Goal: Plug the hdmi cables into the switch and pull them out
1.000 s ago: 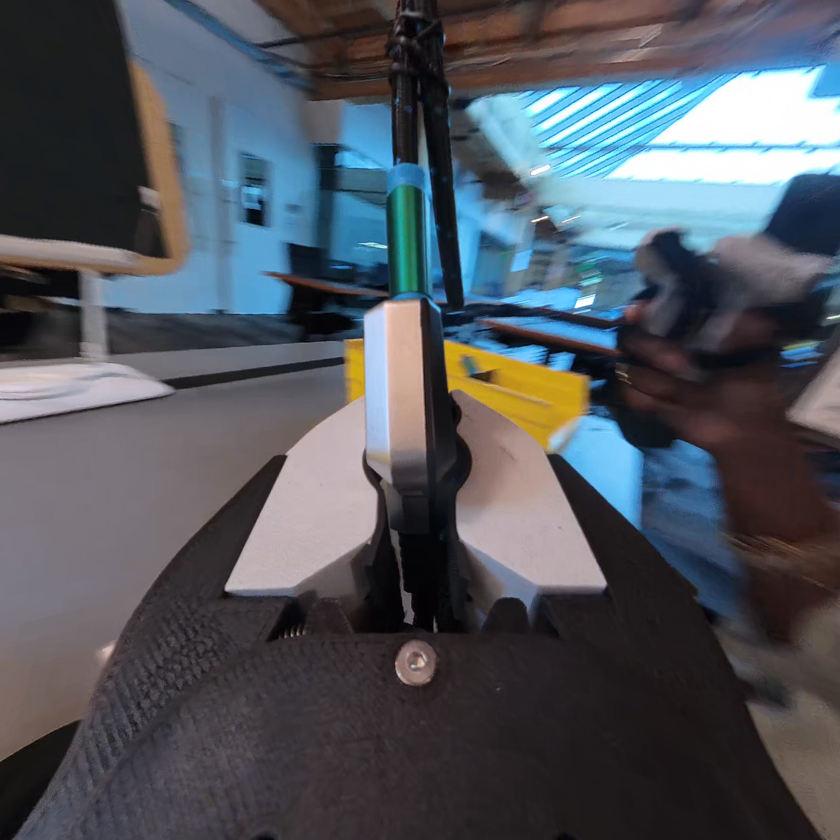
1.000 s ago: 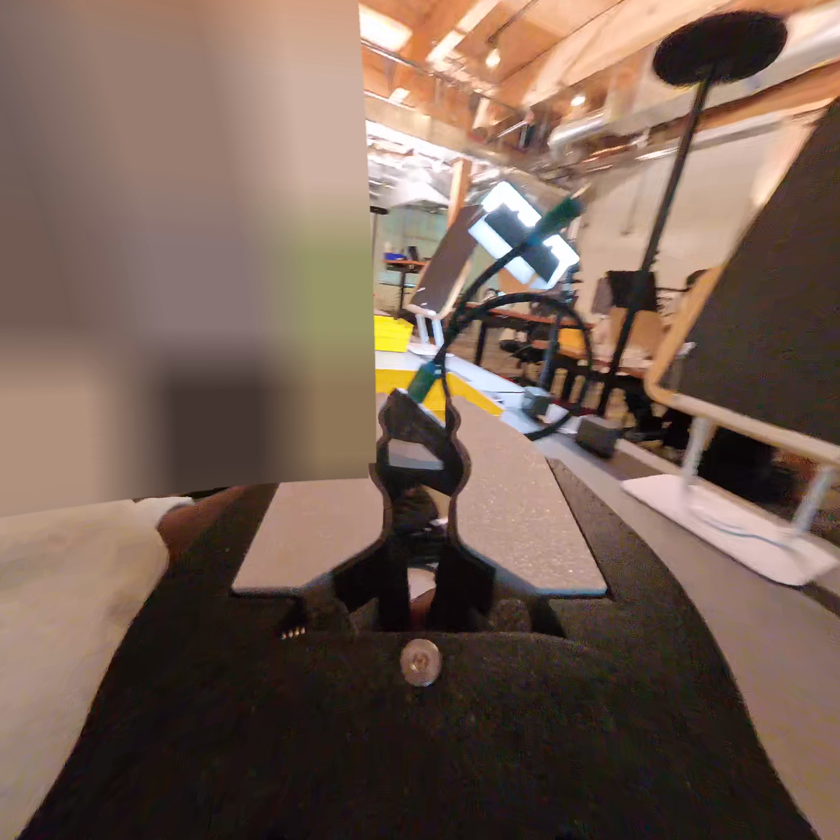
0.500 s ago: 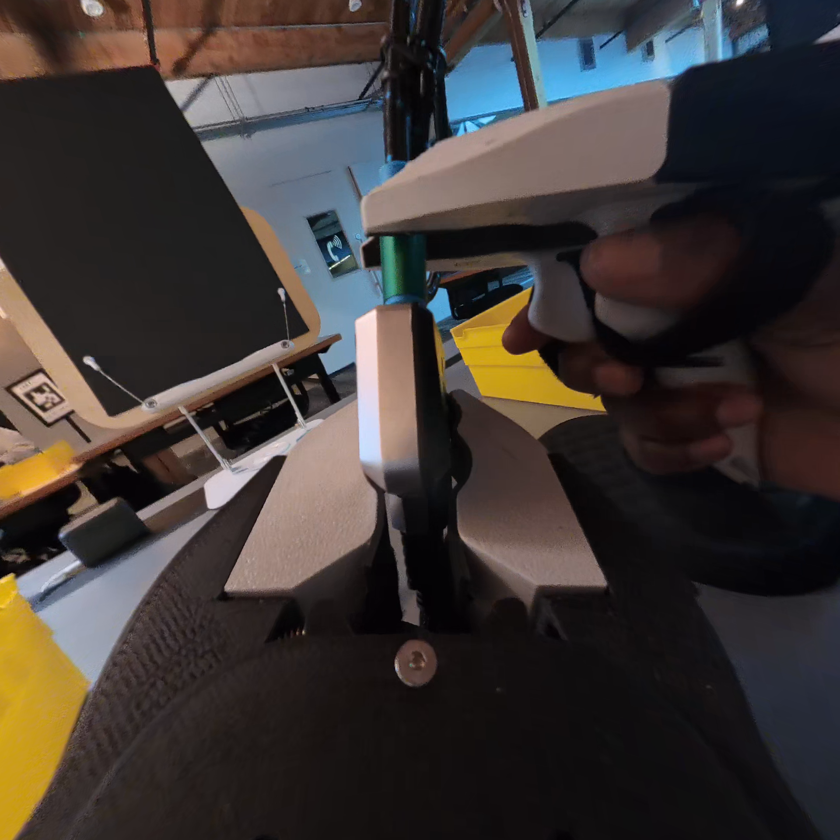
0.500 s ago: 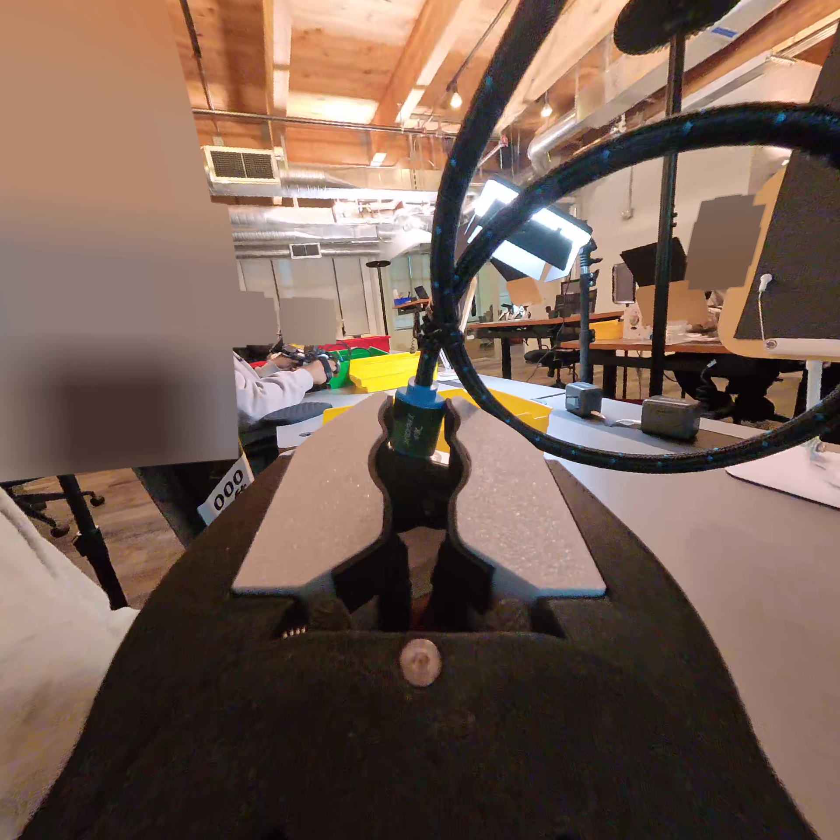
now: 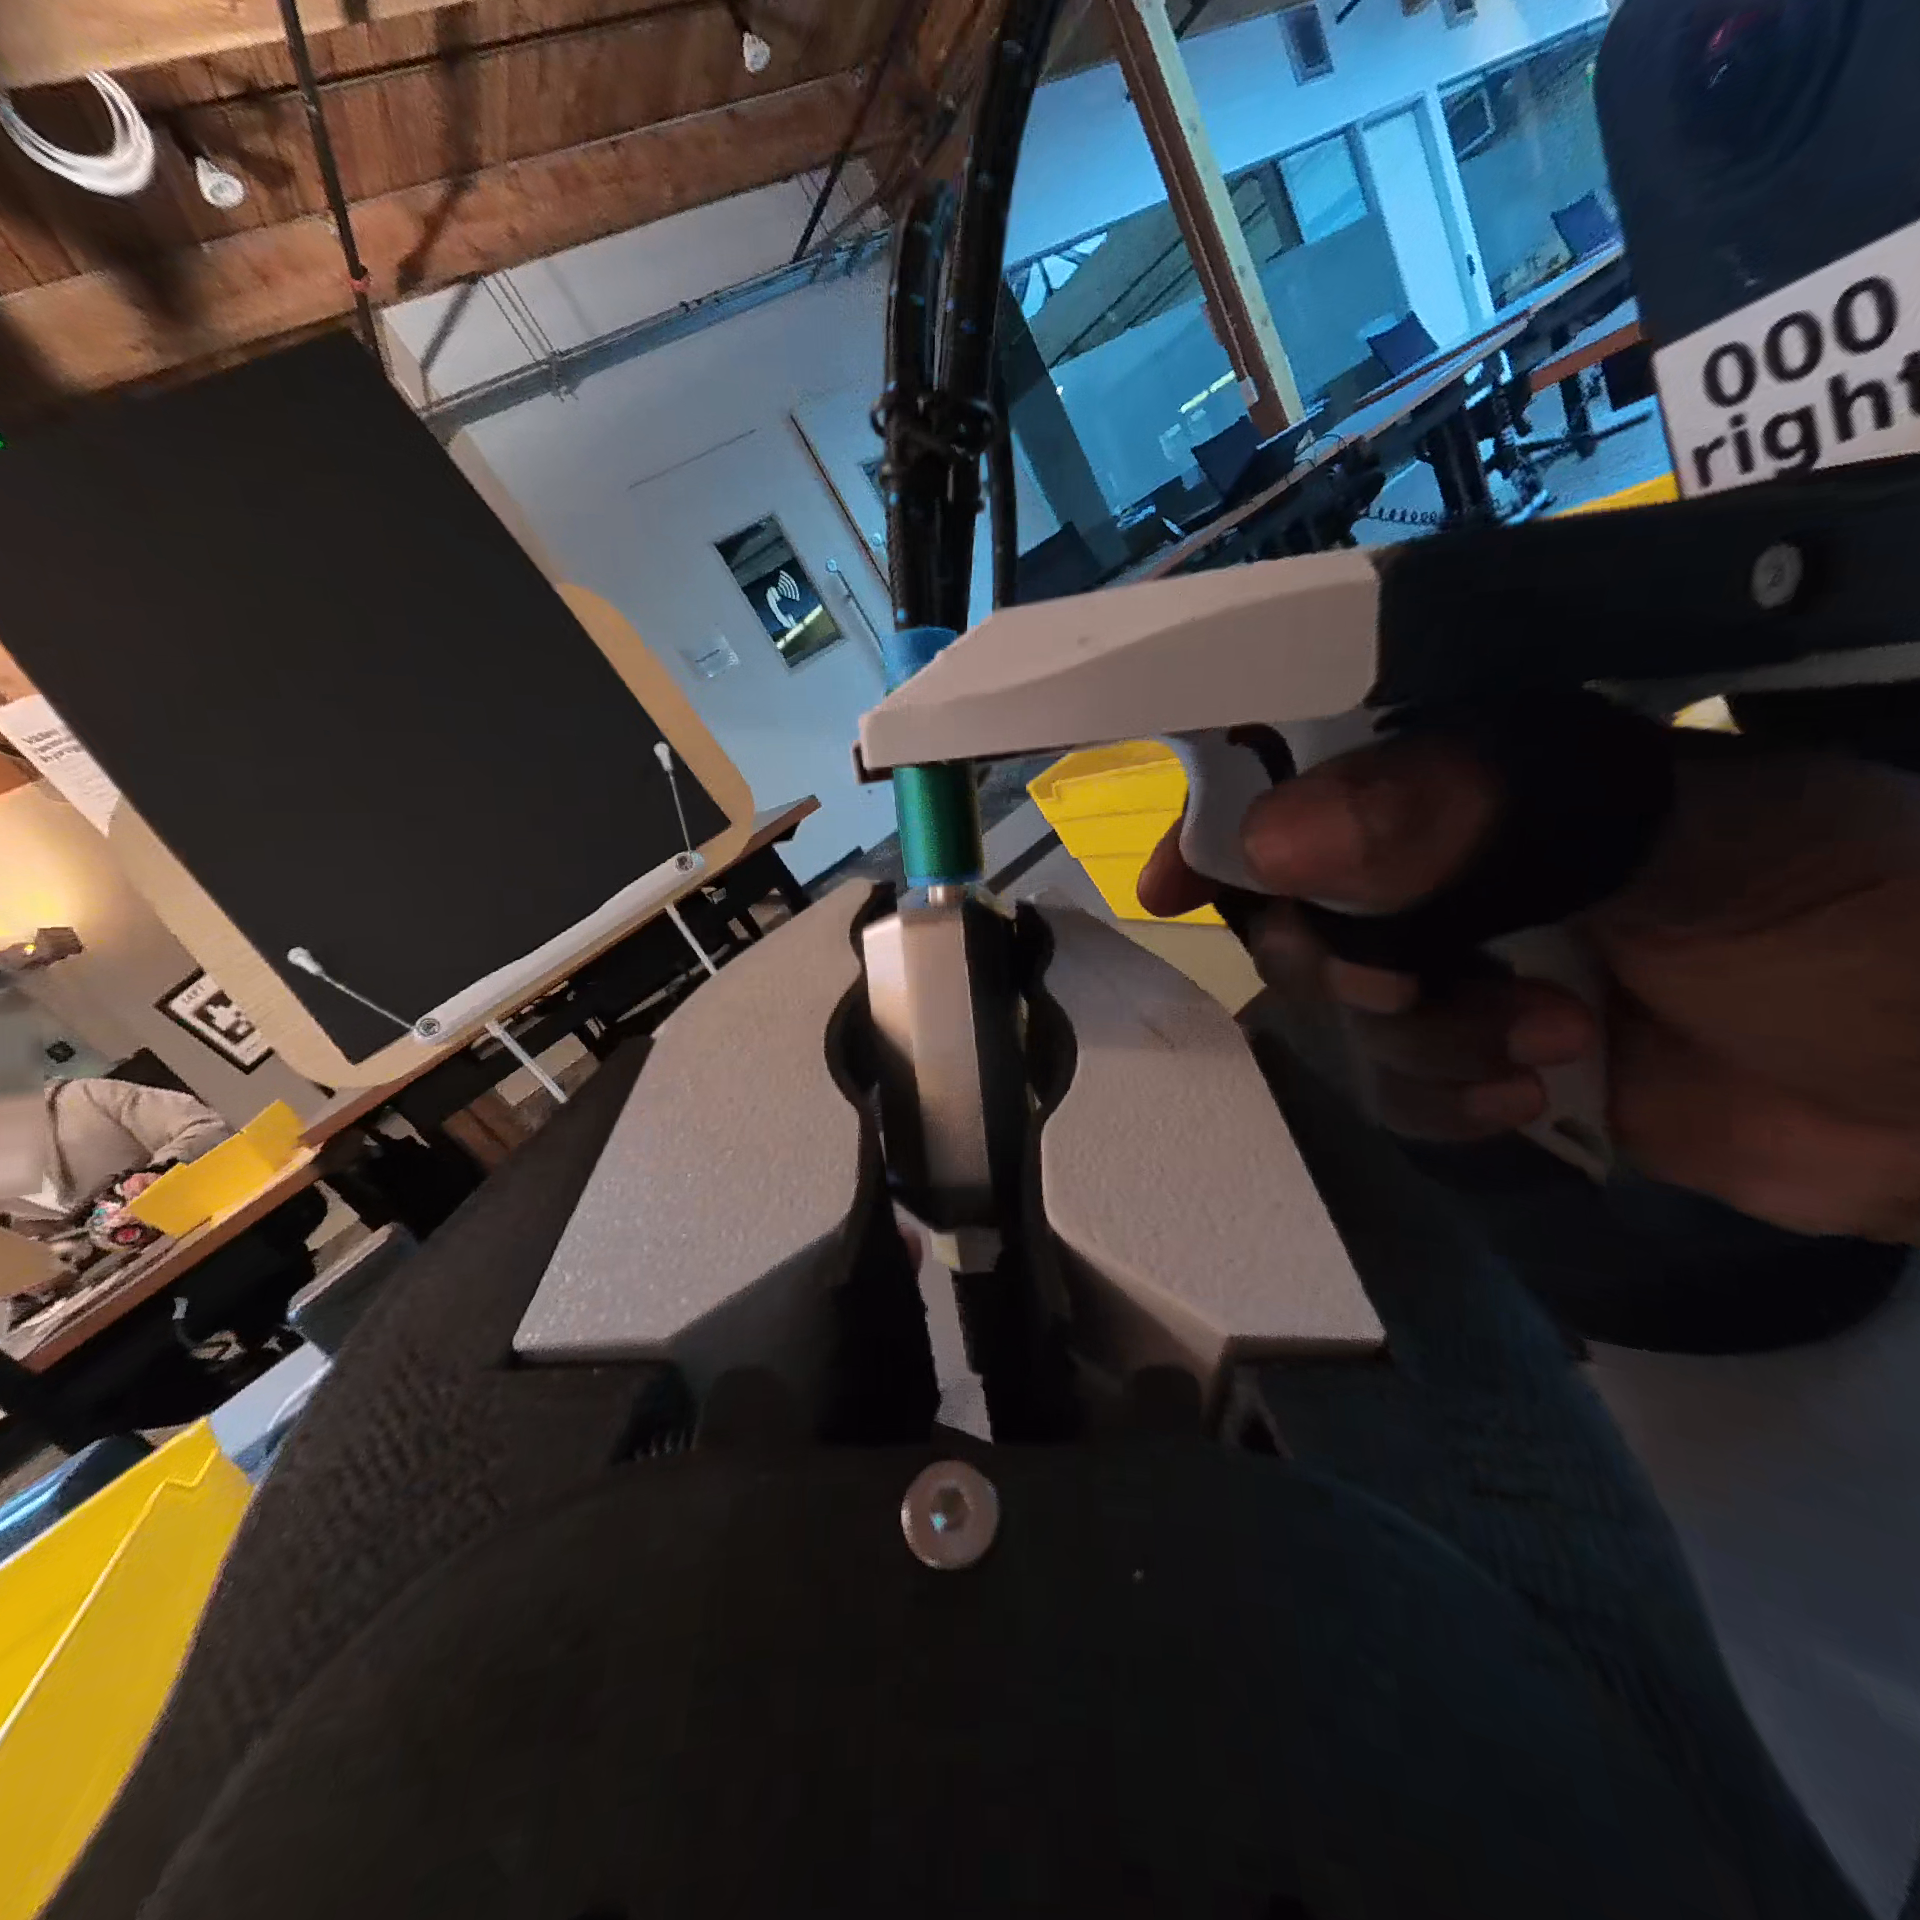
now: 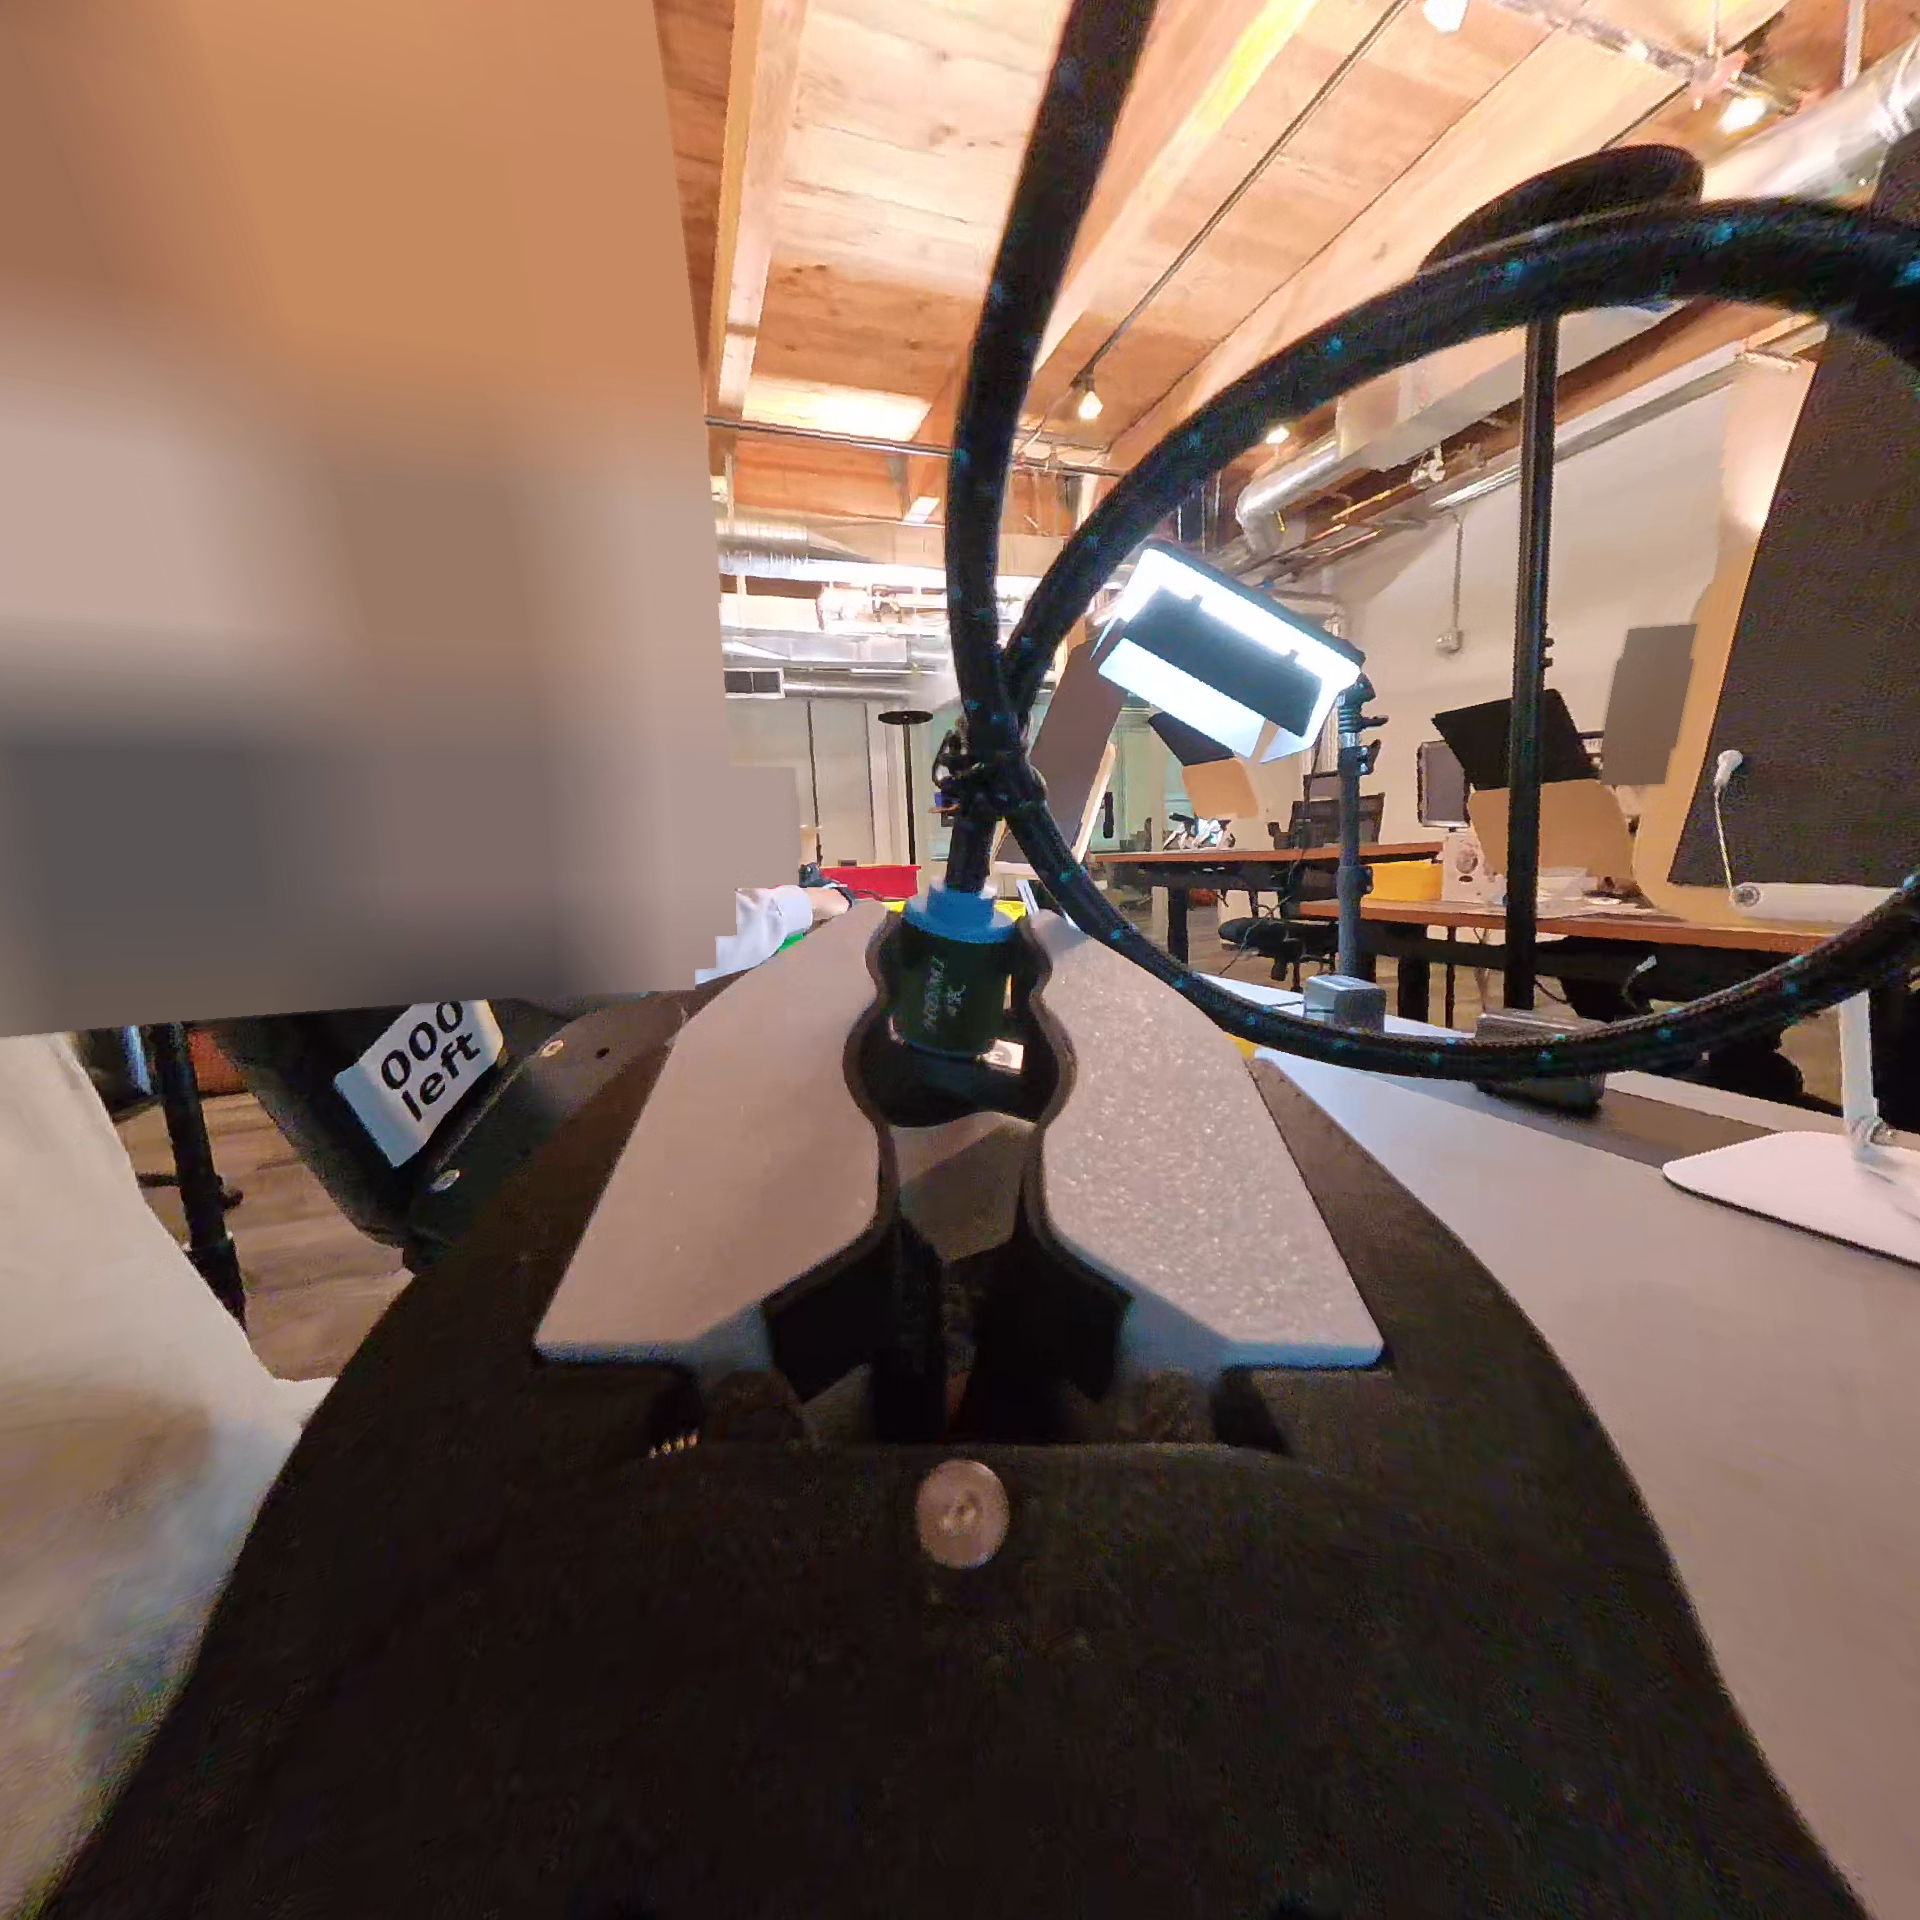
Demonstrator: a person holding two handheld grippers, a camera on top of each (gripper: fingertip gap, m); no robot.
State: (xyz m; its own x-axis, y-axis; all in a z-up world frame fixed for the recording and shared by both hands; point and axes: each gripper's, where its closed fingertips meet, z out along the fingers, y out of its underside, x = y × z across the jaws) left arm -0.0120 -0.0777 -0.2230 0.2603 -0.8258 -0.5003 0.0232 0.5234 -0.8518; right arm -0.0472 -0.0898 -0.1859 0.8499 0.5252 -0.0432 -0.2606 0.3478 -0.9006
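Note:
My left gripper (image 5: 951, 935) is shut on a silver HDMI switch (image 5: 935, 1070), held upright between the fingers. A green HDMI plug (image 5: 935, 831) stands at the switch's top end, with a sliver of metal connector showing between them. My right gripper (image 5: 914, 727) comes in from the right, held by a hand, and is shut on that plug. In the right wrist view the right gripper (image 6: 956, 956) clamps the green plug (image 6: 951, 987). The black braided cable (image 6: 997, 416) rises from the plug and loops to the right. It also rises in the left wrist view (image 5: 935, 312).
A grey table (image 6: 1558, 1403) lies right of the right gripper, with a white stand base (image 6: 1808, 1184) and small grey boxes (image 6: 1340, 997). A black board on a stand (image 5: 312, 675) is at left. Yellow bins (image 5: 1112, 821) (image 5: 83, 1621) are nearby. A lit lamp panel (image 6: 1216, 655) stands behind. The left gripper's tips are roughly 5 cm from the right gripper's.
A second ago the right gripper was blurred, off to the right. It has since come over the switch and holds the green plug. A sliver of metal now shows below the plug.

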